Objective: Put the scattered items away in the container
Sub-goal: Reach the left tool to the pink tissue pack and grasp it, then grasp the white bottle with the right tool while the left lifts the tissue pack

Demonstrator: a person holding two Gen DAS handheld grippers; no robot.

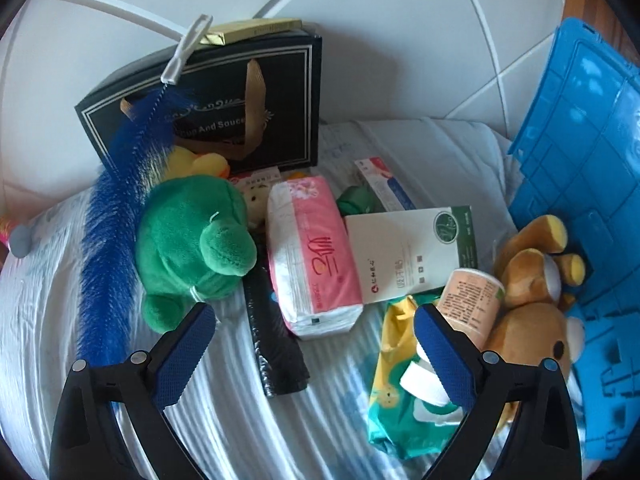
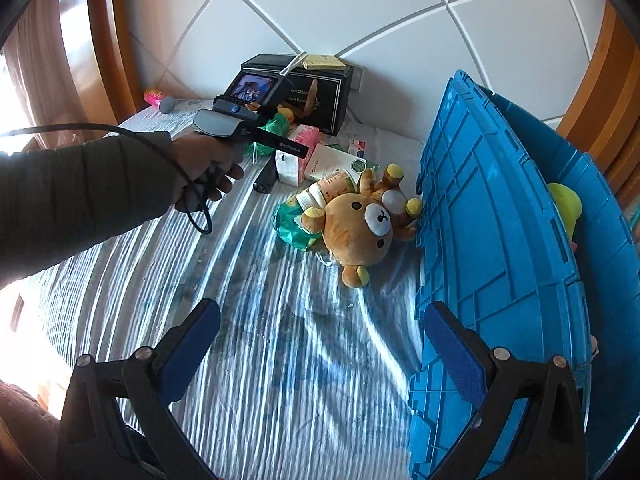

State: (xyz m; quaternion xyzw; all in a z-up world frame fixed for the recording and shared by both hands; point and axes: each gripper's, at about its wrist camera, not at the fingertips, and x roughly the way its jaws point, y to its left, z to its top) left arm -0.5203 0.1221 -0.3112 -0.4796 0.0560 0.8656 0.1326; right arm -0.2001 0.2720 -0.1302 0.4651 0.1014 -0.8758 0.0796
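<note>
Hovering, both grippers [image 1: 314, 354] [image 2: 320, 354] gaping, empty; bin [image 2: 500, 220] at right barely filled, bear [image 2: 360, 228], tissues [image 1: 312, 248], frog [image 1: 192, 240] left.

Brown bear plush [image 2: 360, 228] lying against blue crate [image 2: 488, 240], pink tissue pack [image 1: 312, 256] nearby

Reads "Cup And Souce" in pale letters, partly covered, on the front of the black gift box [image 1: 224, 112], behind the pink tissue pack [image 1: 312, 256]. Shows large red Chinese characters on that pack, illegible here. Carries small Chinese print and a round green emblem on the white box [image 1: 404, 252] just right of the pack, too small to read. Bears tiny unreadable print on the peach cup [image 1: 472, 300].
</note>
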